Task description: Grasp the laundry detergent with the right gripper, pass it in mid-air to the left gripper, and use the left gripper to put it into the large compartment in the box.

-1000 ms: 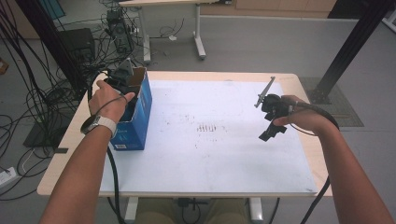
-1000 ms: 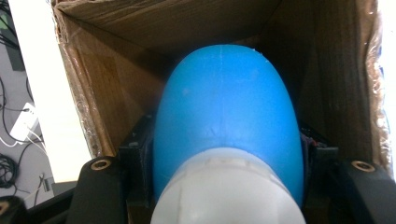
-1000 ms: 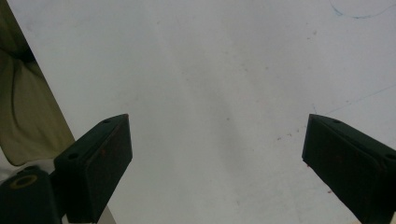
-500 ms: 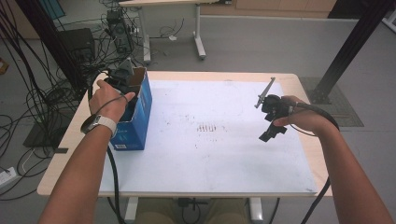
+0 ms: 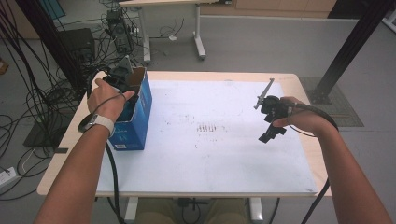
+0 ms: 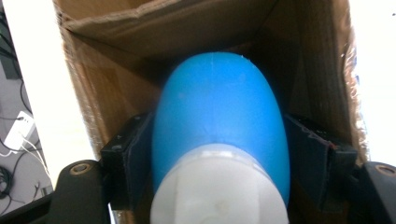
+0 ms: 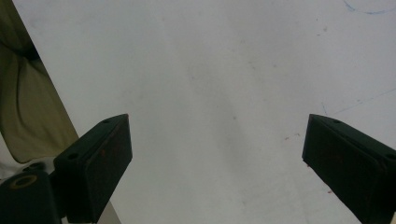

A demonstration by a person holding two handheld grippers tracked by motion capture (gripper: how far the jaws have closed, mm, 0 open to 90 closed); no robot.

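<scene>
High view shows us the left claw [image 5: 122,77] held down into the open top of a blue cardboard box [image 5: 136,116], which stands near the left edge of the bench [image 5: 70,135]. Our left hand [image 5: 107,98] wraps the claw's body from above, a watch on the wrist, and its cable trails down past the forearm. A white sheet [image 5: 210,158] covers most of the bench top, with a patch of small dark marks near its middle.

Left gripper view takes us inside the box: brown cardboard walls [image 6: 98,88] rise on each side, and a blue bottle with a white cap [image 6: 219,140] sits between the two black jaws, its cap end nearest the camera and its rounded blue end pointing deeper into the box. The jaws have just been opening. They stand close against the bottle's sides, yet we cannot tell whether the pads still press on it.

Over on the right side of the bench, our right hand [image 5: 299,119] holds the right claw [image 5: 267,136] above the white sheet, well apart from the box, its grey plate sticking up. Right gripper view gives us its jaws spread wide with nothing between them, only the pale sheet below, and a strip of olive cloth [image 7: 32,112] at the left edge.
</scene>
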